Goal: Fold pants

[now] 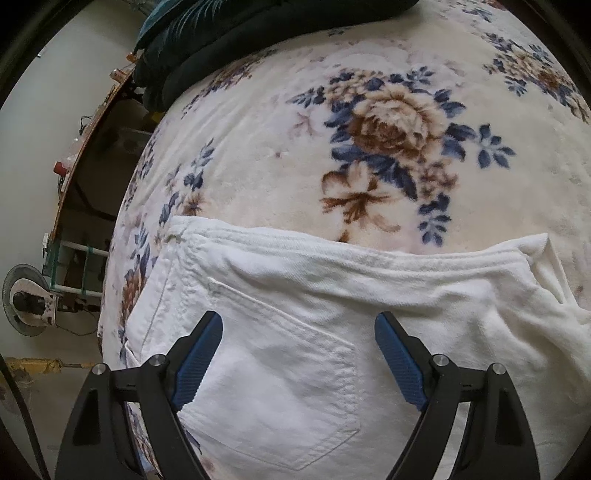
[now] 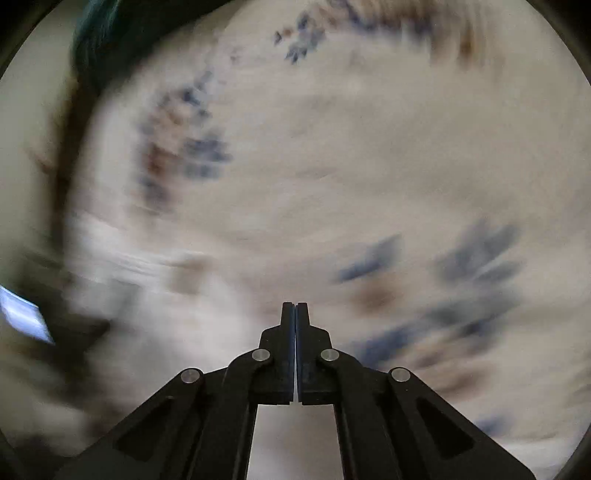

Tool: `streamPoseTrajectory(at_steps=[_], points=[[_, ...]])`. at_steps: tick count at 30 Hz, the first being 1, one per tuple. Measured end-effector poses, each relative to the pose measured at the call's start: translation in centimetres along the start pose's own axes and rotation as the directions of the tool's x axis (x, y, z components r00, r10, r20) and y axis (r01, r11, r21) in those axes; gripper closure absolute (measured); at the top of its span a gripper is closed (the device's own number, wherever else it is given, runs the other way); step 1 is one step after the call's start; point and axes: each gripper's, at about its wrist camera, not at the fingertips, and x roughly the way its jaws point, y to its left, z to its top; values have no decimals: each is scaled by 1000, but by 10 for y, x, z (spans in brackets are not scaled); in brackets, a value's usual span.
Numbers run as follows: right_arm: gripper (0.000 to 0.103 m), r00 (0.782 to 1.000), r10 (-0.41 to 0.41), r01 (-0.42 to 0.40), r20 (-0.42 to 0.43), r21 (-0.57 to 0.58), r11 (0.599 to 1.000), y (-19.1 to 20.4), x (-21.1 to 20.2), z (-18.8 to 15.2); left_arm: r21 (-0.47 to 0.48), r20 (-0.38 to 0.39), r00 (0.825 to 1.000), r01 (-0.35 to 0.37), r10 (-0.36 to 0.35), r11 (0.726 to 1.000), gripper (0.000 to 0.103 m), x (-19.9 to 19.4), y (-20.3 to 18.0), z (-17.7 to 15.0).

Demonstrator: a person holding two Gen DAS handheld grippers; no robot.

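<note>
The white pants lie flat on the floral blanket, waistband toward the far side in the left wrist view, the back pocket facing up. Your left gripper hangs over that pocket, angled steeply down, its jaws spread wide with nothing between them and the blue pads clear of the cloth. Your right gripper has its jaws pressed together on nothing; its view is smeared, and only the blanket pattern can be made out beyond the tips.

The pants look laid out but not yet folded, so the step in hand is likely taking hold for the first fold.

- Pick an edge, not the middle. Over the pocket panel the jaws would only bunch up one layer; shift toward the waistband or the side seam at the left corner.
- Bring one pad under the hem so you catch every layer, then close firmly; denim is stiff and may slip from a shallow pinch.
- Open the right jaws before reaching in, and take the matching corner on the rumpled right side.
- Lift both corners evenly and low, so the fabric does not drag the fluffy blanket along.
- Steer clear of the dark clothing heaped at the far edge.
</note>
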Motion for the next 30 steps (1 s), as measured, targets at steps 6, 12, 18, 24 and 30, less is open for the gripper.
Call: streamPoseTrajectory(at_steps=[6, 12, 18, 24, 30], points=[[36, 990, 3, -22, -142, -134, 991, 49, 45, -6, 22, 1, 1000, -12, 12, 1000, 19, 1, -6, 0], [94, 942, -321, 328, 94, -448, 831, 111, 69, -56, 12, 3, 1000, -17, 17, 1000, 18, 2, -1, -1], [94, 908, -368, 393, 202, -719, 574, 138, 96, -138, -27, -55, 998, 11, -13, 1000, 18, 18, 12, -7], [61, 917, -382, 323, 115, -776, 542, 121, 107, -152, -17, -71, 997, 13, -14, 1000, 18, 24, 10, -15], [60, 987, -134, 160, 88, -492, 856, 82, 16, -81, -18, -62, 998, 25, -26, 1000, 19, 22, 8, -12]])
